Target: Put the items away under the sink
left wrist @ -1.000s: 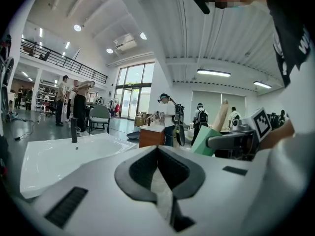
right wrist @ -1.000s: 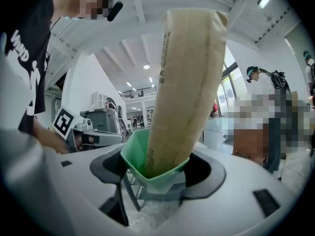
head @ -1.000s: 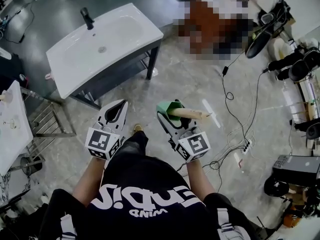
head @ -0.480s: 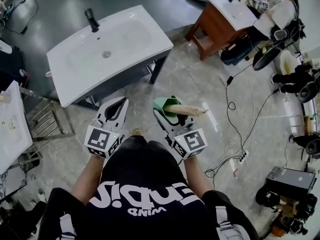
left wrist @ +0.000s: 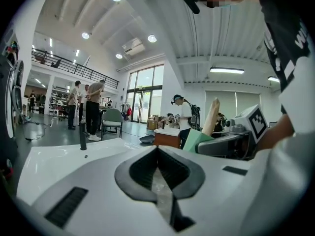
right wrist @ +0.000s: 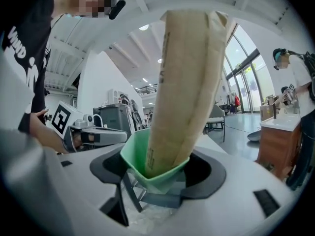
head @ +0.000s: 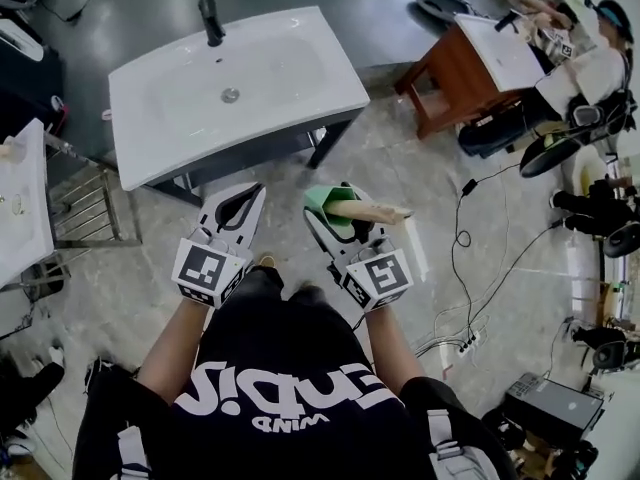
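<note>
My right gripper is shut on a green cup-like holder with a tan paper-wrapped stick in it; in the right gripper view the green holder sits between the jaws and the tan wrapped stick rises out of it. My left gripper is shut and holds nothing; in the left gripper view its jaws meet with no item between. The white sink on its dark stand lies just ahead of both grippers, with a black tap at its far edge.
A metal rack and a white counter stand at the left. A brown wooden cabinet with a basin is at the right, a person next to it. Cables trail over the tiled floor at the right.
The view has shifted, so the sink now lies closer and more centred ahead. Both grippers keep their pose, the right still holding the green holder.
</note>
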